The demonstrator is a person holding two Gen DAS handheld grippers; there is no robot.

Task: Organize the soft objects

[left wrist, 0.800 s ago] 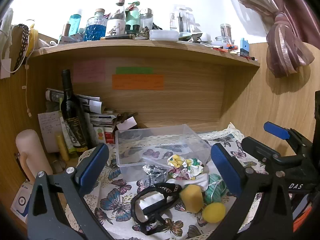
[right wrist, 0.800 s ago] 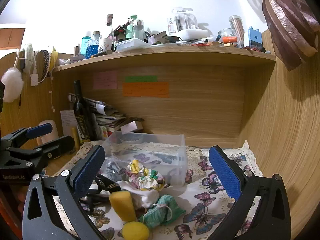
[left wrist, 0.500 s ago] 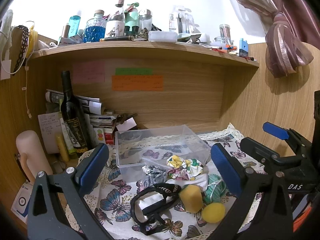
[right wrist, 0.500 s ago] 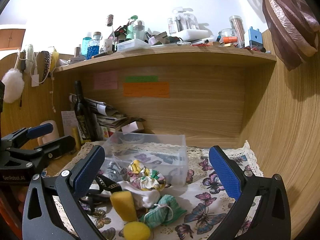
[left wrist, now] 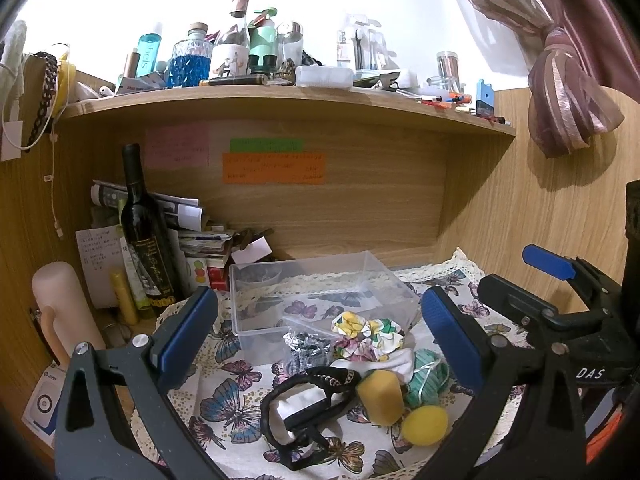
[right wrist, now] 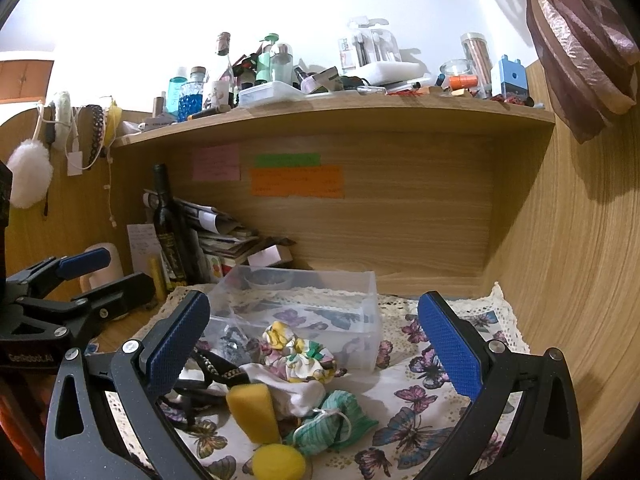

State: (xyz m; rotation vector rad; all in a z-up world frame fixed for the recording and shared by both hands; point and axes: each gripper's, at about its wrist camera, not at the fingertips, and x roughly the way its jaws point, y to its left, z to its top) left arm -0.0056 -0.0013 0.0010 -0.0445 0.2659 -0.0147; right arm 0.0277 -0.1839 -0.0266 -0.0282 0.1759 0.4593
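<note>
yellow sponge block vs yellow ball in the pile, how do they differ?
Shape: the sponge block is an oblong with rounded corners; the yellow ball is round.
Colour: the sponge block is a duller mustard yellow; the ball is brighter lemon.
Position: the sponge block leans against the white cloth in the pile; the ball lies at the pile's near edge on the butterfly cloth.
Shared: both yellow, neither held by a claw.

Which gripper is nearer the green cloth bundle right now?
Right, though narrowly. The green cloth bundle lies between the right gripper's fingers; it sits by the left gripper's right finger.
</note>
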